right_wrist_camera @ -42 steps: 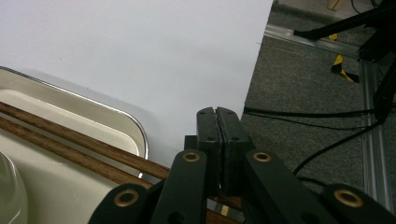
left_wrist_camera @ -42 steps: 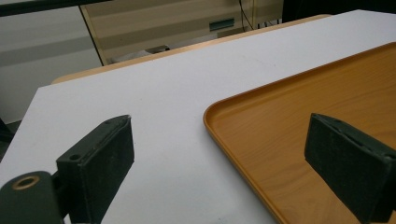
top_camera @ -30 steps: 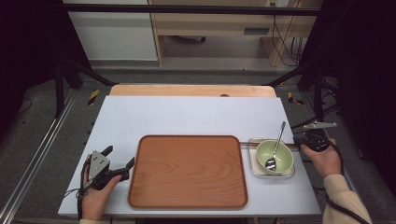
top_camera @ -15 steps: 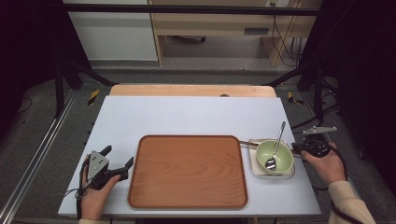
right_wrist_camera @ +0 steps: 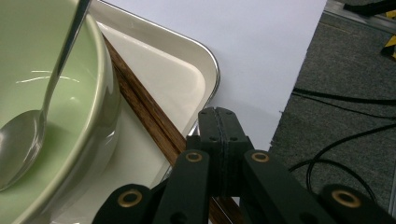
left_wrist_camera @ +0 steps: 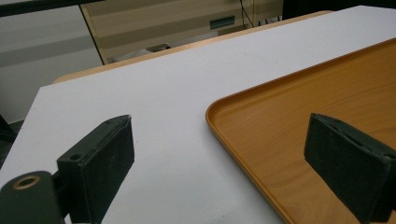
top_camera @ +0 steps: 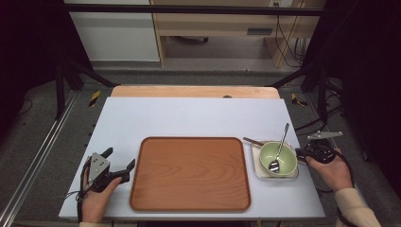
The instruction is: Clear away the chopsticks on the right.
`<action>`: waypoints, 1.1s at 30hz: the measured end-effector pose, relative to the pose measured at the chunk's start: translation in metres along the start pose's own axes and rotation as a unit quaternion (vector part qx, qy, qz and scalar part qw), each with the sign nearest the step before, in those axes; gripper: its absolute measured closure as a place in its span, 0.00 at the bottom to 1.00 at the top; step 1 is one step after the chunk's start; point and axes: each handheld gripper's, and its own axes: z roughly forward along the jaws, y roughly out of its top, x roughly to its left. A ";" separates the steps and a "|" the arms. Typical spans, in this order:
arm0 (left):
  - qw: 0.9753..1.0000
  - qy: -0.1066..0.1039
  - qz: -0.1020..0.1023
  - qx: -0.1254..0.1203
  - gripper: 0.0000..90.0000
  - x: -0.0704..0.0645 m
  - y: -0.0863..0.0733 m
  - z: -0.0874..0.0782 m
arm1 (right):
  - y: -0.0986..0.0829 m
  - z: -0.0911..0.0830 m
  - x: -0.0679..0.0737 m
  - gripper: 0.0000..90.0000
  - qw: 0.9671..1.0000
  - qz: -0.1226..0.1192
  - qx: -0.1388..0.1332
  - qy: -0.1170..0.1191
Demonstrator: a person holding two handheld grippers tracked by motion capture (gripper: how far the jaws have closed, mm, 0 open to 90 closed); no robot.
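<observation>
Showing no readable writing, left tongs (top_camera: 118, 162) gape beside the tray (top_camera: 190, 204); right tongs (right_wrist_camera: 218, 122) are pressed closed by the chopsticks (right_wrist_camera: 149, 119).

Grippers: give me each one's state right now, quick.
Left gripper: open, jaws wide apart, holding nothing, beside the wooden tray.
Right gripper: jaws pressed shut, nothing visibly between them, at the white dish edge.

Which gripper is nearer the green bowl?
Right. The right gripper sits just beside the green bowl, at the small tray's edge; the left gripper is across the wooden tray.
</observation>
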 end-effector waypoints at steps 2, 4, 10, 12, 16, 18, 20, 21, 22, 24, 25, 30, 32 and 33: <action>1.000 0.000 0.000 0.000 0.09 0.000 0.000 0.000 | -0.001 -0.001 -0.001 1.00 1.000 -0.004 0.001 0.003; 1.000 0.000 0.001 0.000 0.09 0.000 0.000 0.000 | -0.002 -0.002 0.000 1.00 1.000 0.003 0.000 0.005; 1.000 0.002 0.002 -0.002 0.09 0.000 0.000 0.000 | -0.005 -0.010 -0.002 0.98 1.000 0.012 -0.016 -0.004; 1.000 0.001 0.001 -0.001 0.09 0.001 0.000 0.000 | -0.007 -0.015 -0.004 0.96 1.000 0.008 -0.026 -0.002; 1.000 0.000 0.003 0.000 0.09 0.000 0.000 0.000 | -0.011 -0.019 -0.004 0.86 1.000 -0.005 -0.024 0.009; 1.000 0.000 0.004 0.000 0.09 -0.001 0.000 0.001 | -0.013 -0.020 -0.003 0.84 1.000 -0.003 -0.024 0.011; 1.000 0.000 0.005 0.001 0.09 -0.001 0.000 0.001 | -0.014 -0.020 -0.004 0.83 1.000 -0.007 -0.022 0.014; 1.000 0.000 0.006 0.002 0.09 -0.001 0.000 0.001 | -0.015 -0.020 -0.004 0.83 1.000 -0.007 -0.021 0.014; 1.000 0.000 0.007 0.003 0.09 -0.001 0.000 0.001 | -0.016 -0.020 -0.004 0.83 1.000 -0.007 -0.019 0.016; 1.000 0.000 0.007 0.004 0.09 -0.001 -0.001 0.001 | -0.016 -0.019 -0.004 0.83 1.000 -0.007 -0.018 0.019; 1.000 0.000 0.007 0.004 0.09 -0.001 -0.001 0.001 | -0.016 -0.019 -0.004 0.83 1.000 -0.007 -0.019 0.019; 1.000 0.000 0.009 0.004 0.09 -0.002 -0.001 0.002 | -0.015 -0.018 -0.004 0.84 1.000 -0.010 -0.017 0.021; 1.000 0.001 0.010 0.004 0.09 -0.002 -0.001 0.002 | -0.015 -0.017 -0.004 0.84 1.000 -0.007 -0.016 0.023; 1.000 0.001 0.010 0.004 0.09 -0.002 -0.001 0.002 | -0.014 -0.016 -0.004 0.84 1.000 -0.006 -0.016 0.024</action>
